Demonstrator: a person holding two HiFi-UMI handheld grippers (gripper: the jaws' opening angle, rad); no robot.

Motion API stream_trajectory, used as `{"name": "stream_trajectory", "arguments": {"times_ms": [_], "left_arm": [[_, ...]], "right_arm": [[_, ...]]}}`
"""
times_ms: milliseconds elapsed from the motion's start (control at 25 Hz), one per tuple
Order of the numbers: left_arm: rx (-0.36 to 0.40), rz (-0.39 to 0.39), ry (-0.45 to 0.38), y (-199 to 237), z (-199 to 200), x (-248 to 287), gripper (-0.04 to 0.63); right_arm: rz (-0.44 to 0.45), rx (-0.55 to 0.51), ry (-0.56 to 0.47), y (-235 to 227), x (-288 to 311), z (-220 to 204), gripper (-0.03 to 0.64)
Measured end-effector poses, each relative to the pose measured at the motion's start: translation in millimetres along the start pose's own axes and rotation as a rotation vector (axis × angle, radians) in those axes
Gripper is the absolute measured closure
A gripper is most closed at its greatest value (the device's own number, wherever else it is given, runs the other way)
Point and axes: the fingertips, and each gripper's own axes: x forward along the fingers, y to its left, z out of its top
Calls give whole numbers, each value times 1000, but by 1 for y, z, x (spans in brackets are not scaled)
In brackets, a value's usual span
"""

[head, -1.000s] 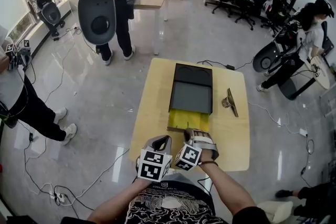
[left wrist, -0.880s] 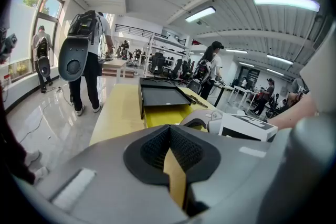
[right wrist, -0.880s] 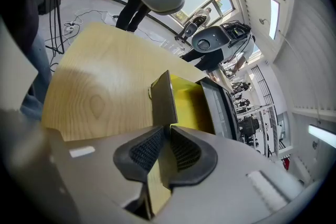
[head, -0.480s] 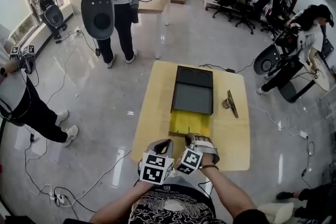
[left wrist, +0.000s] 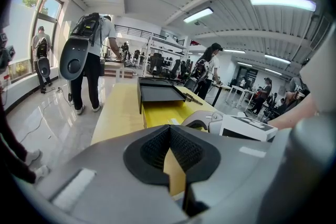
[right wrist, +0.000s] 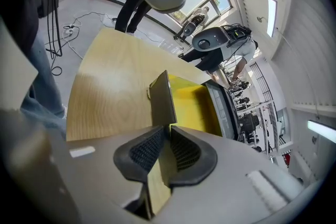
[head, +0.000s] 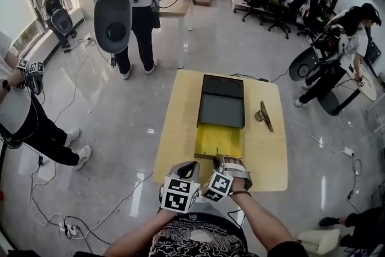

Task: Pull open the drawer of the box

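The yellow drawer [head: 218, 140] has slid further out of the dark box [head: 222, 104] (nearly open, I'd judge). The right claw [right wrist: 167, 134] pinches its front panel; the left claw [left wrist: 169, 131] is closed and empty over the bench [head: 174, 129].

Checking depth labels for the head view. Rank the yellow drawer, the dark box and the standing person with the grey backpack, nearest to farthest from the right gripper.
1. The yellow drawer: directly ahead of the right gripper, whose jaws are closed on its front panel.
2. The dark box: straight behind the drawer.
3. The person with the backpack: standing far off, up and to the left.
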Motion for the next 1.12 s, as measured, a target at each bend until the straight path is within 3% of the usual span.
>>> {"name": "stream_trajectory", "arguments": {"times_ms": [360, 640, 840, 1000, 1120], "left_arm": [[1, -2, -1, 11, -31, -54, 583], [0, -14, -3, -3, -25, -68, 583], [0, -21, 0, -31, -35, -61, 583], [-10, -19, 0, -1, -82, -115, 583], [-16, -15, -2, 7, -91, -130, 583]], "right_arm": [[10, 9, -3, 50, -32, 28, 571], [22, 17, -3, 62, -55, 22, 571], [15, 24, 2, 69, -64, -7, 571], [14, 15, 5, 127, -84, 38, 571], [14, 14, 2, 140, -91, 50, 571]]}}
